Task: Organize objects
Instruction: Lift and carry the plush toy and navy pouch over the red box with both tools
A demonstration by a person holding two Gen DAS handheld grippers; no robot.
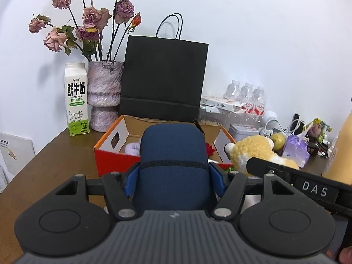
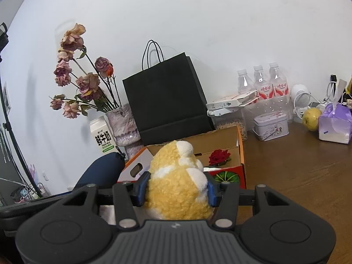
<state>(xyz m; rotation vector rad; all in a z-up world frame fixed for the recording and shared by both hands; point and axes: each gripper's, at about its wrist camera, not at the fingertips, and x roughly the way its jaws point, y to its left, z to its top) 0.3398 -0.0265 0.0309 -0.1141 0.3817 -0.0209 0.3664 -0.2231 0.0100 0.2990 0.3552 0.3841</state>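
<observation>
The milk carton (image 1: 77,100) on the desk (image 1: 55,165) carries large Chinese characters 鲜牛奶 with "FRESH MILK" printed beneath them and the number "33" lower down. White letters "DAS" stand on the black arm of the right gripper (image 1: 315,188). The red bottle labels (image 2: 272,90) bear Chinese characters too small to read.

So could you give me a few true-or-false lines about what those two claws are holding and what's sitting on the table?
1. The left claw grips a dark blue pouch. True.
2. The right claw is empty. False: it is shut on a yellow plush toy.
3. A red rose lies in the open orange box. True.
4. The milk carton stands right of the black paper bag. False: it stands left, beside the vase.
</observation>
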